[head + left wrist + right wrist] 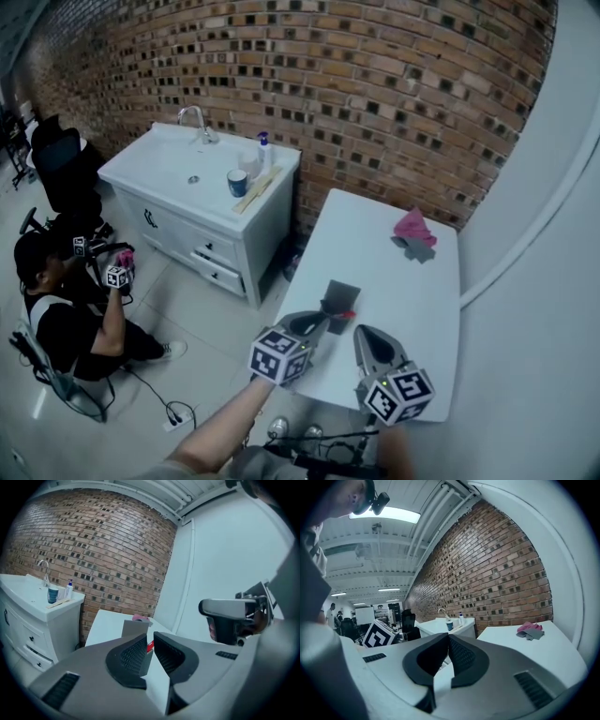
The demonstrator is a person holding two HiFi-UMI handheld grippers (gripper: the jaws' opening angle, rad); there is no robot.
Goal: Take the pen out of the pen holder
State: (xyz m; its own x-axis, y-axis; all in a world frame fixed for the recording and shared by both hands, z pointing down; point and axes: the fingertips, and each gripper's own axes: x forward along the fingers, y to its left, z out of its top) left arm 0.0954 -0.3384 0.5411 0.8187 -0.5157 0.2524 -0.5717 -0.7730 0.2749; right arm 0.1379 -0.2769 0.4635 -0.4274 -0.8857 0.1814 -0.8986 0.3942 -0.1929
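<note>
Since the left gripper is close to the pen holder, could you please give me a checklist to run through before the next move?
1. Pen holder stands upright on the table: ok.
2. Red pen shows at the holder: ok.
3. Left gripper lined up: ok, the pen shows in the gap between its jaws.
4. Left gripper's jaws wide enough to take the pen: cannot tell; the gap is narrow and nothing is gripped.
5. Right gripper out of the way: ok, jaws together and empty, beside the left one.
6. Pink cloth clear of the holder: ok, it lies at the far end of the table.
</note>
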